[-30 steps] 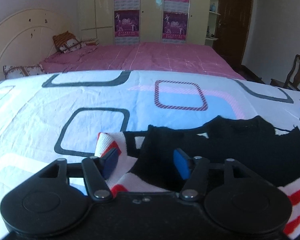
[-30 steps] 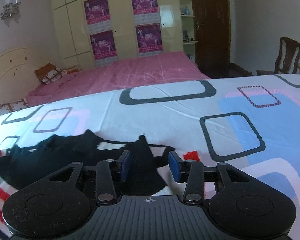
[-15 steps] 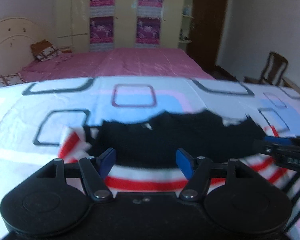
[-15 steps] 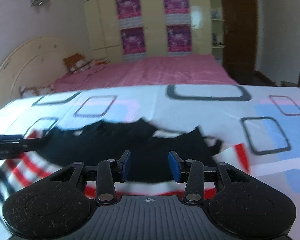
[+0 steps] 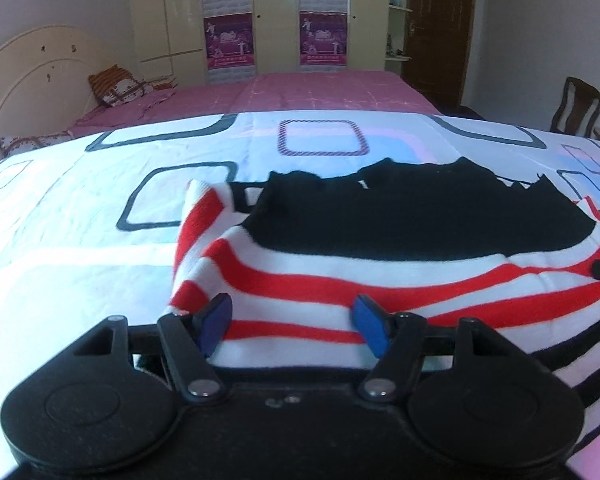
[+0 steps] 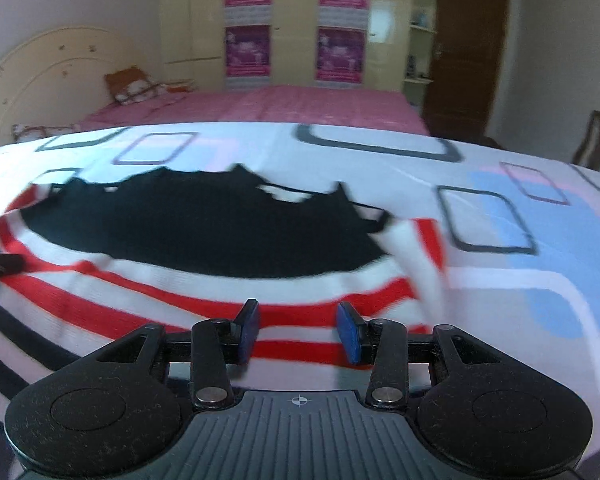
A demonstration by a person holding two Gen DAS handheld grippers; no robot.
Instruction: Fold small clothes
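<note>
Both grippers have pulled back from the black end of the sweater point(image 5: 380, 280) to its striped part. The left gripper point(image 5: 294, 326), jaws just widened, and the right gripper point(image 6: 298, 332) both gape empty above it. Soft, limp knit on the bedsheet point(image 5: 80, 220); pinch its near hem. Beyond: pink bed point(image 5: 320, 92).

Ahead of the tool lies a white bedsheet point(image 5: 80, 240) printed with rounded squares. Beyond it stands a pink bed point(image 5: 300, 92) with a cream headboard point(image 5: 28, 76) to the left. Postered wardrobes point(image 5: 276, 16) line the far wall; a dark door point(image 5: 440, 28) and a chair point(image 5: 578, 106) stand to the right.
</note>
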